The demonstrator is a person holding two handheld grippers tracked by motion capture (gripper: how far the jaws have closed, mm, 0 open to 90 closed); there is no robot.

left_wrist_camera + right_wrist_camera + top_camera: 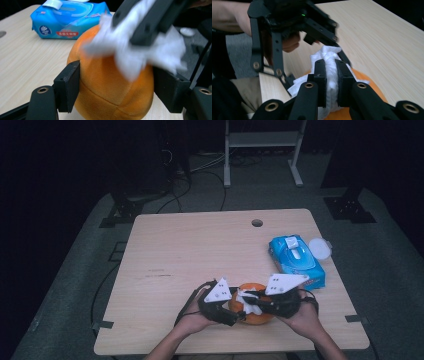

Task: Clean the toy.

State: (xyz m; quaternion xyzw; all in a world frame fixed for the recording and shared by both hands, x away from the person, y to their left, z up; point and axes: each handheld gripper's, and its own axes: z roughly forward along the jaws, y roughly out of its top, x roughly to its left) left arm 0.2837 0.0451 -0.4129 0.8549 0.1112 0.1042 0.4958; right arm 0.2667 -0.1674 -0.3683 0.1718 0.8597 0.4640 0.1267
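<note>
Orange ball (110, 85) clamped in left gripper (117, 87), right gripper (331, 75) pinching white wipe (329, 72), wipes pack (296, 261) nearby.

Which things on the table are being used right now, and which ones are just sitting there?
In use:
- orange ball, clamped by the left gripper
- white wipe, pinched in the right gripper and pressed on the ball

Just lying about:
- blue pack of wipes
- round white lid beside the pack

The right tool (331, 82) pinches a bunched white wipe (329, 56) against the orange ball (372, 90); the left tool (287, 32) stands just beyond, over the desk (382, 35).
</note>
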